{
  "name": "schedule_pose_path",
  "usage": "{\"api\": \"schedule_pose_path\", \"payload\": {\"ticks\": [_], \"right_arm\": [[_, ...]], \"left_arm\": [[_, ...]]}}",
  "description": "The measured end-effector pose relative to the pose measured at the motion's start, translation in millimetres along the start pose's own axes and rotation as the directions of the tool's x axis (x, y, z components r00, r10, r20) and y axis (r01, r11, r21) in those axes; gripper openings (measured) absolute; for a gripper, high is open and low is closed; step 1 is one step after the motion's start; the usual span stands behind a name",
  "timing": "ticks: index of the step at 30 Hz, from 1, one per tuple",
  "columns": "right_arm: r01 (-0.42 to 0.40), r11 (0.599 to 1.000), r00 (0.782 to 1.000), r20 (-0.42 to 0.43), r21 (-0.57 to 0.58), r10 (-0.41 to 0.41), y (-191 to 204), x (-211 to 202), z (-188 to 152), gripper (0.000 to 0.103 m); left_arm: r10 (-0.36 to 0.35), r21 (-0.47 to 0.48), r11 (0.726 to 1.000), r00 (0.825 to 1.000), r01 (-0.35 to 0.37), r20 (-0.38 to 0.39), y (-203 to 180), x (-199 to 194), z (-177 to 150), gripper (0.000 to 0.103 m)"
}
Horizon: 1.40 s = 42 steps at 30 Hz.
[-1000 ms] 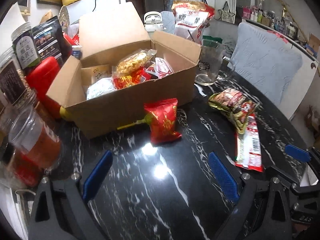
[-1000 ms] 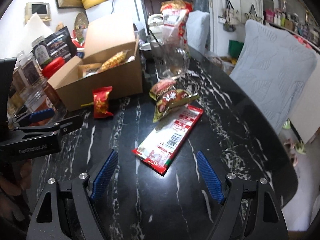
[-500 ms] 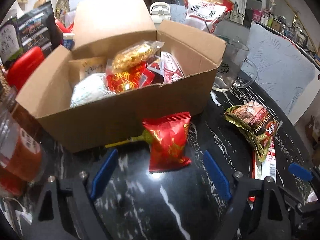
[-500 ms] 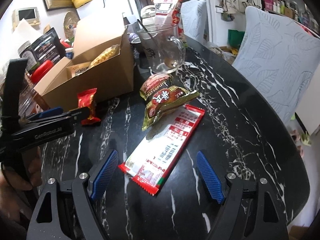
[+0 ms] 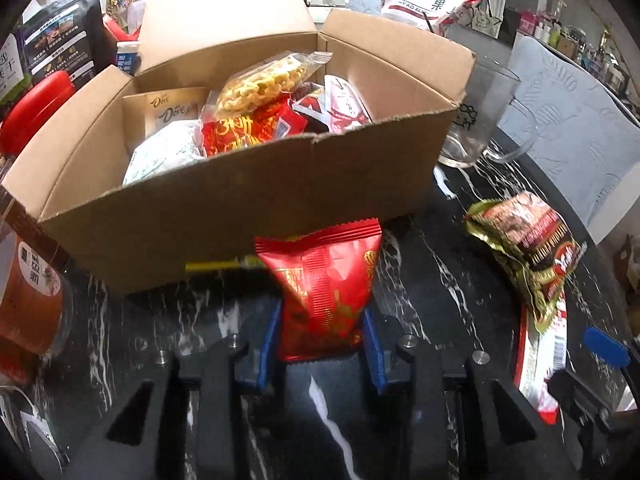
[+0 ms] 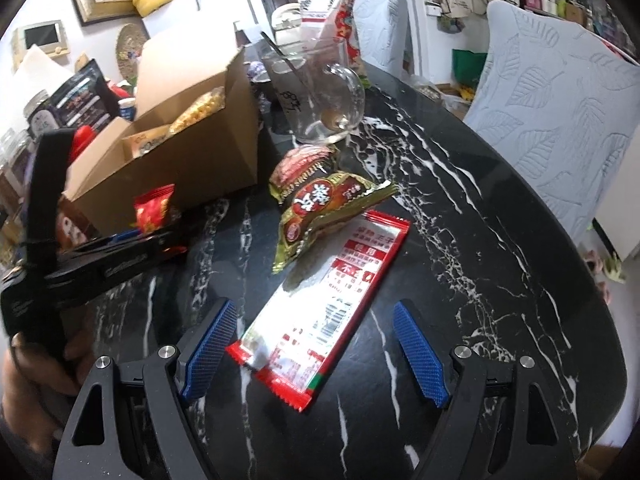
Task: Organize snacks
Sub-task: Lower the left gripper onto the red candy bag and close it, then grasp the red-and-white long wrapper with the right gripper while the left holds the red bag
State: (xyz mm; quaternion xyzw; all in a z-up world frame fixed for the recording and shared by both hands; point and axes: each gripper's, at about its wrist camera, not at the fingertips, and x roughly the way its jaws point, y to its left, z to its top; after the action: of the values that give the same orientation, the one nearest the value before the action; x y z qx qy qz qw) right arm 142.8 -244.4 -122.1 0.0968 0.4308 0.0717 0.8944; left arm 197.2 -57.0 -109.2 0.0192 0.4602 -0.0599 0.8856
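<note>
Left gripper [image 5: 322, 344]: blue pads pressed together on the lower end of a small red foil snack packet [image 5: 324, 288]. The packet stands lengthwise away from the jaws, its crimped top edge touching or just short of the near wall of the open brown cardboard box [image 5: 248, 208]; contact cannot be confirmed. The box sits toward the far left of the black white-veined marble tabletop [image 5: 432, 280] and already holds several packets, among them a clear bag of yellow puffed snacks [image 5: 260, 84].

Right gripper [image 6: 316, 350]: jaws wide apart, holding nothing. A long flat red-and-white wrapped bar [image 6: 332, 300] lies on the tabletop with its near end between the open pads. Its long axis runs from the gripper away and slightly right. A crumpled green-gold snack bag [image 6: 320, 208] overlaps the bar's far end. A clear glass mug [image 6: 320, 96] stands beyond, beside the box.

Judgement: the red packet must rise over the box wall directly ahead of the left gripper. The bar belongs to the right hand, which is nearer; the bag resting on it may be dragged along.
</note>
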Motion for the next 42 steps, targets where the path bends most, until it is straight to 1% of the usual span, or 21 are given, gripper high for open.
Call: {"api": "schedule_pose_path", "payload": {"ticks": [1,2,3,4,5,7,9,11,13,15,16,17,18,19,22,26,33,37,40,42], "right_arm": [[0.011,1.000,1.000,-0.007,0.003,-0.011,-0.1,2.9,1.1,0.082],[0.020,1.000,1.000,-0.014,0.000,-0.020,0.3,5.9,2.5,0.086],[0.024,1.000,1.000,-0.019,-0.005,-0.024,0.6,8.0,3.4,0.091],[0.031,0.999,0.999,-0.026,-0.011,-0.031,1.6,10.8,4.7,0.100],[0.043,0.999,0.999,-0.033,-0.012,-0.043,2.7,13.5,6.0,0.101],[0.056,0.998,0.998,-0.041,-0.005,-0.056,4.1,17.3,8.2,0.101],[0.064,0.998,0.995,-0.074,0.005,-0.064,5.5,25.6,9.2,0.102],[0.115,0.993,0.990,-0.075,-0.017,-0.116,11.5,29.0,11.1,0.103],[0.141,0.989,0.986,-0.080,-0.038,-0.143,16.1,31.7,12.0,0.102],[0.159,0.985,0.984,-0.076,-0.066,-0.164,19.8,31.5,11.8,0.096],[0.175,0.980,0.981,-0.064,-0.090,-0.181,22.2,29.9,10.1,0.087],[0.192,0.974,0.979,-0.050,-0.124,-0.199,25.4,27.6,7.6,0.075],[0.175,0.973,0.983,-0.034,-0.149,-0.182,27.3,23.1,4.9,0.068],[0.169,0.969,0.984,-0.026,-0.180,-0.176,30.2,19.7,2.4,0.062],[0.135,0.968,0.988,-0.041,-0.213,-0.147,32.5,10.0,-4.2,0.056],[0.112,0.968,0.991,-0.048,-0.226,-0.126,32.1,0.0,-17.1,0.053],[0.072,0.965,0.995,-0.054,-0.251,-0.088,31.5,-23.2,-46.9,0.053],[0.046,0.961,0.996,-0.060,-0.272,-0.065,33.0,-33.3,-63.9,0.053],[0.028,0.954,0.996,-0.071,-0.299,-0.051,36.9,-40.2,-74.5,0.054],[0.026,0.953,0.996,-0.075,-0.301,-0.050,37.9,-40.8,-76.9,0.057]], "left_arm": [[0.000,0.001,1.000,1.000,0.000,-0.005,0.6,-2.0,-1.9,0.036],[0.004,0.001,1.000,1.000,-0.004,-0.015,0.9,-3.4,-3.9,0.036],[0.008,0.000,1.000,1.000,-0.008,-0.028,1.5,-4.9,-6.5,0.036],[0.003,-0.003,1.000,1.000,-0.003,-0.031,2.5,-7.7,-9.2,0.036],[-0.002,-0.006,1.000,0.999,0.002,-0.038,3.4,-9.8,-11.8,0.036],[-0.017,-0.016,1.000,0.999,0.016,-0.048,6.0,-15.3,-18.6,0.036],[-0.026,-0.027,0.999,0.998,0.024,-0.061,7.7,-18.7,-24.7,0.036],[-0.032,-0.028,0.999,0.997,0.030,-0.064,7.2,-22.6,-29.5,0.036],[-0.037,-0.022,0.999,0.997,0.036,-0.065,6.6,-27.3,-34.2,0.036],[-0.046,-0.013,0.999,0.997,0.045,-0.064,6.5,-31.8,-39.3,0.036],[-0.047,-0.009,0.999,0.997,0.047,-0.063,6.1,-32.7,-39.6,0.036],[-0.049,-0.005,0.999,0.997,0.049,-0.063,6.2,-34.6,-41.3,0.036],[-0.053,-0.003,0.999,0.996,0.053,-0.065,6.8,-35.6,-43.8,0.036],[-0.058,-0.004,0.998,0.996,0.058,-0.067,7.8,-38.2,-48.2,0.036],[-0.074,-0.008,0.997,0.995,0.074,-0.067,8.1,-43.7,-55.7,0.036],[-0.089,0.012,0.996,0.994,0.090,-0.068,4.0,-54.2,-70.1,0.036],[-0.109,0.023,0.994,0.991,0.111,-0.072,-2.6,-70.6,-95.4,0.036],[-0.108,0.045,0.993,0.992,0.111,-0.070,-8.7,-79.9,-108.3,0.036],[-0.108,0.055,0.992,0.992,0.112,-0.068,-12.0,-84.7,-114.8,0.036],[-0.104,0.059,0.992,0.993,0.107,-0.062,-13.0,-86.0,-115.6,0.036]]}}
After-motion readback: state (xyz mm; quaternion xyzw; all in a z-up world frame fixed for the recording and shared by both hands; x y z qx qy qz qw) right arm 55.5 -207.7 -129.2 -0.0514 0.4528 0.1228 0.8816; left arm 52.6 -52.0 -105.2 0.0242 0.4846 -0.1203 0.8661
